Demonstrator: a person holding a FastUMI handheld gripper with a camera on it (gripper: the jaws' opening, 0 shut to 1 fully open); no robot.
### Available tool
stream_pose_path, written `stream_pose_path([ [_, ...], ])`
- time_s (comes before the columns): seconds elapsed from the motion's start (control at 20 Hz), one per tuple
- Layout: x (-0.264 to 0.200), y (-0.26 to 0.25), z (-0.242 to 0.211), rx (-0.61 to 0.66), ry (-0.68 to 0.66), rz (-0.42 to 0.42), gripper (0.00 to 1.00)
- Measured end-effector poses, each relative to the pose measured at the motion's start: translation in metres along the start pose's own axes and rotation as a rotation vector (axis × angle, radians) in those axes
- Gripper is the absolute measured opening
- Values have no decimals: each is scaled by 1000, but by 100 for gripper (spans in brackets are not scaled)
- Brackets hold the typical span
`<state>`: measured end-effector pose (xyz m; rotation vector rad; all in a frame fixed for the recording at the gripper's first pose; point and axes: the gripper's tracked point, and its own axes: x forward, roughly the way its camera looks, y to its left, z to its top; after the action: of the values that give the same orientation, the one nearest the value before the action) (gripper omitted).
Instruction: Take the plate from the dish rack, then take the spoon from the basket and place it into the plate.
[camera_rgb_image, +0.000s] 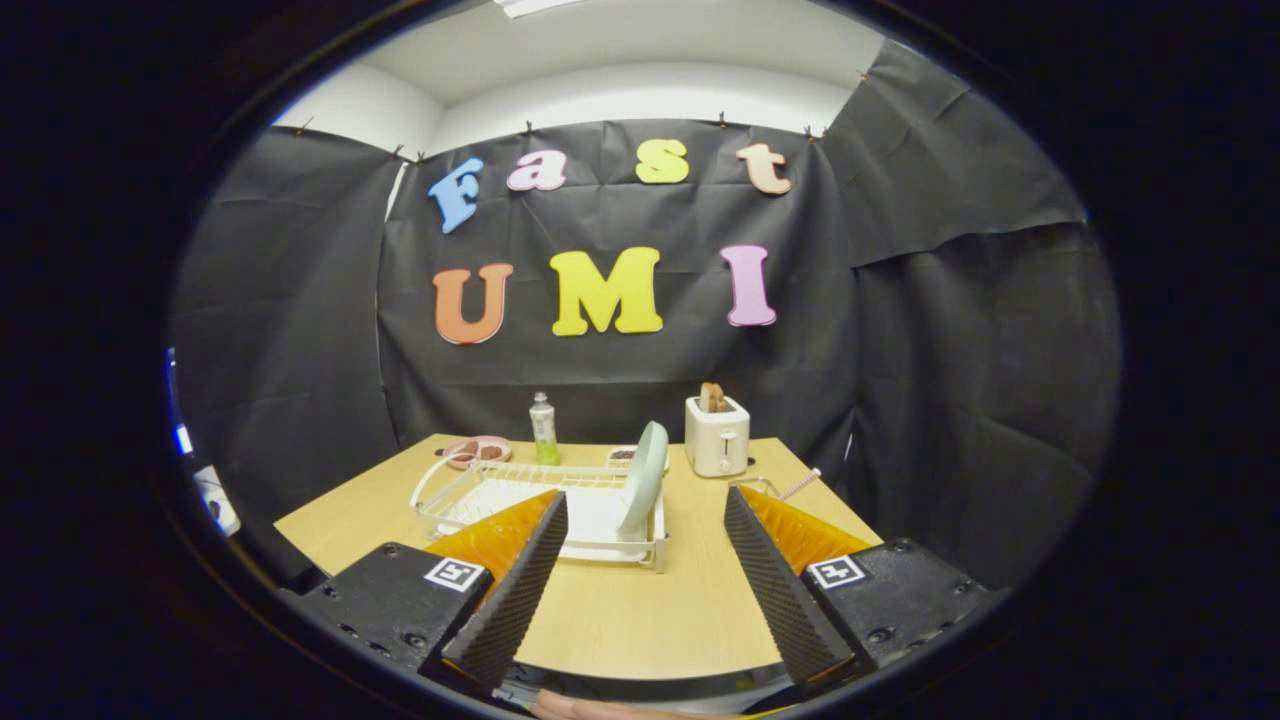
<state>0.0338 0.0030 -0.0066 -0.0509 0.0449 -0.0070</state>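
One pale plate (645, 476) upright, tool (645, 505) agape.

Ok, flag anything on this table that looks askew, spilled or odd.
Nothing stands out. The plate stands on edge in the rack, as a rack holds it. The toaster and bottle stand upright beyond. The gripper is open, short of the rack.

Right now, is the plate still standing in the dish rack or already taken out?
Still in. The plate stands on edge in the dish rack, beyond the open tool, whose fingers touch nothing.
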Motion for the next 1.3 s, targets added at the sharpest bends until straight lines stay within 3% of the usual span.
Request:
stream_pose_path([
  [0.25, 57, 12, 7, -45, 83, 23, 100],
  [0.6, 181, 3, 38, -43, 264, -54, 100],
  [0.85, 252, 7, 35, -89, 512, -43, 100],
  [1.05, 294, -4, 32, -153, 660, -118, 100],
  [1.2, 307, -7, 25, -209, 774, -175, 88],
  [1.3, 315, -10, 28, -252, 805, -220, 74],
])
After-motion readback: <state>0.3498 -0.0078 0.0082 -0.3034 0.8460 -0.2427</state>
